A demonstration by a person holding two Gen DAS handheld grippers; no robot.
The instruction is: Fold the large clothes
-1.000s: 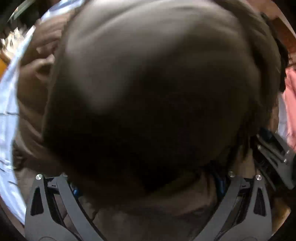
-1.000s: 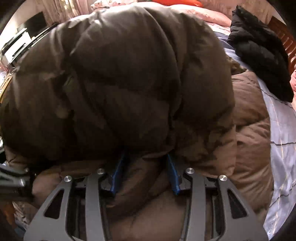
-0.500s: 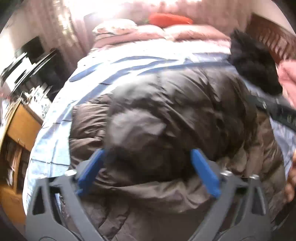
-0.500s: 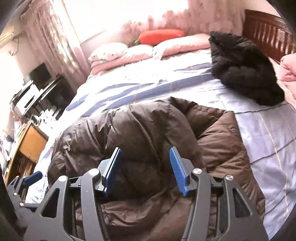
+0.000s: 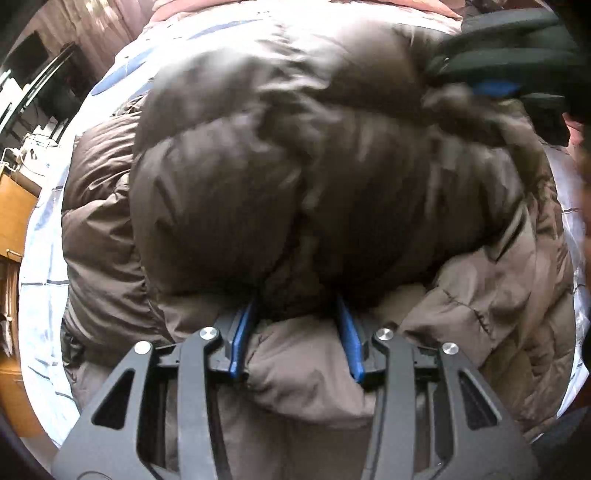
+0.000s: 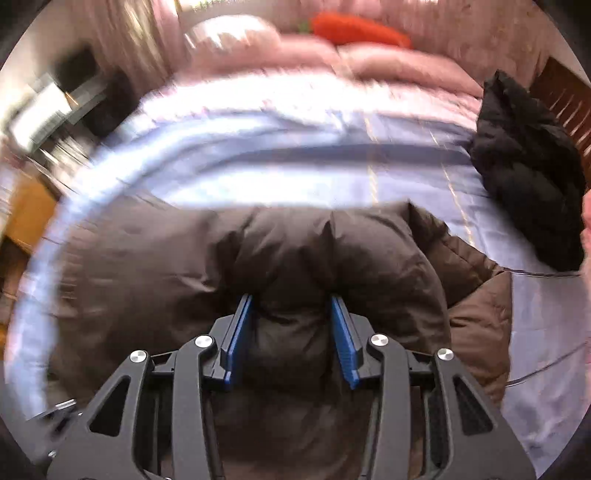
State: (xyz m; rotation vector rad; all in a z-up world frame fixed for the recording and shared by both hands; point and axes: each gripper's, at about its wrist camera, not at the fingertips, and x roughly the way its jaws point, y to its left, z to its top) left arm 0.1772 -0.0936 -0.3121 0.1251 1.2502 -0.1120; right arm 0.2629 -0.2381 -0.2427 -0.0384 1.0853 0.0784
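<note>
A bulky brown puffer jacket [image 5: 295, 166] lies bunched on the bed. In the left wrist view, my left gripper [image 5: 295, 306] is shut on a thick fold of its lighter lining side, blue pads pressed into the fabric. The right wrist view shows the same jacket [image 6: 147, 266] from above. There my right gripper [image 6: 290, 301] has its jaws closing on a puffed ridge of it, and the cloth is creased between the pads. The right gripper's blue pad [image 5: 495, 88] also shows blurred at the top right of the left wrist view.
A pale blue striped sheet [image 6: 295, 166] covers the bed. A black garment [image 6: 524, 173] lies at the right near the wooden headboard [image 6: 565, 96]. Pink pillows and an orange cushion [image 6: 354, 29] are at the far end. A wooden cabinet [image 5: 14, 214] stands left of the bed.
My left gripper's jaws went from wide apart to closed on a jacket fold. Both grippers pulled up and back; in the right wrist view the jacket filled the frame, and much of the bed shows now.
</note>
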